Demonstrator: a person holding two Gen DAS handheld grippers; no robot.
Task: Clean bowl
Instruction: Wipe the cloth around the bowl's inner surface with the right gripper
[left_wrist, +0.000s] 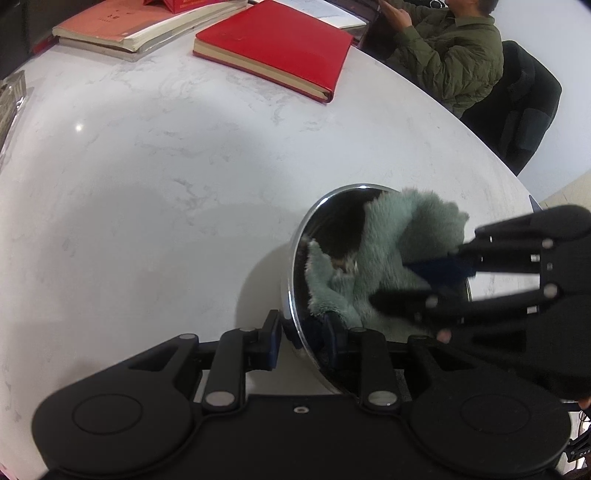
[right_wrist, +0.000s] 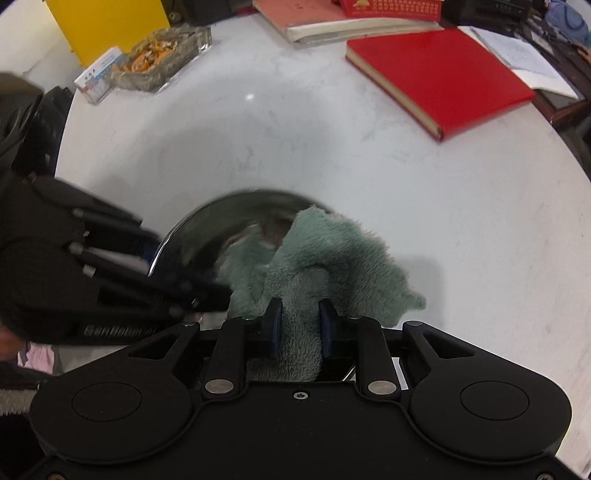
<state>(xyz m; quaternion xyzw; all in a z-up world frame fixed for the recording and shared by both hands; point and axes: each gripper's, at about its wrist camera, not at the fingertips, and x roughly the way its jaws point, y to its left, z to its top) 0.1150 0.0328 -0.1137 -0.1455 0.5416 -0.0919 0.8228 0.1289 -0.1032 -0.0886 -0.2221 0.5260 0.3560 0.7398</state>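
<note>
Bowl (left_wrist: 295, 280) of polished steel stands tilted on the marble table (left_wrist: 147, 184), its rim pinched by the left gripper (left_wrist: 303, 332). Right gripper (right_wrist: 298, 325) clamps the fluffy green cloth (right_wrist: 332, 258) inside it. Judged light, rigid and slippery; the rim is the surest hold.

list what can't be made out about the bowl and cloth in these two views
- Bowl floor: both views, covered by the green cloth.
- Bowl's near rim: right wrist view, hidden behind the right gripper.
- Cloth's lower end: right wrist view, runs behind that gripper's body.
- Left gripper: right wrist view, motion-blurred, its hold on the rim unreadable there.
- Any dirt: mirror reflections and blur mask it.
</note>
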